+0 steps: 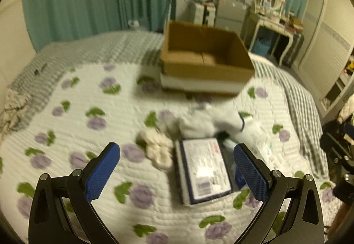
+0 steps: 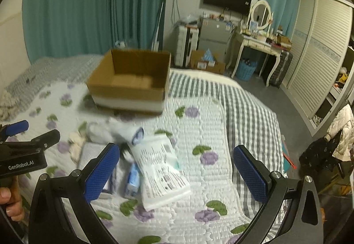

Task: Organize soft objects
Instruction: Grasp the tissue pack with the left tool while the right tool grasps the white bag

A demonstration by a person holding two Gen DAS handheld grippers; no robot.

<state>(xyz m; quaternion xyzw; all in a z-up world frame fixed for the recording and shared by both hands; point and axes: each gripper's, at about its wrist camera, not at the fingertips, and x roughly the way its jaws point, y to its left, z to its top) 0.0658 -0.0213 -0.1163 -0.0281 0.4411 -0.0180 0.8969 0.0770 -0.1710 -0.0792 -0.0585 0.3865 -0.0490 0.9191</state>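
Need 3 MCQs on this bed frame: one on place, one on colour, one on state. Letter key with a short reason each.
1. Where does the open brown cardboard box stand?
A. On the bed, beyond the pile of soft items
B. On the floor by the dressing table
C. Between the right gripper's fingers

2. What colour are the flowers printed on the white quilted bedspread?
A. Red
B. Purple
C. Yellow

3. What state is the right gripper in?
A. Shut on a sock
B. Shut on nothing
C. Open, holding nothing

Key: 1 A, the box sits on the bed behind the white printed plastic packet and the bundle of white cloth. 2 B, the blooms are purple with green leaves. 3 C, its blue pads stand wide apart with only bedding between them; the left gripper is open too.
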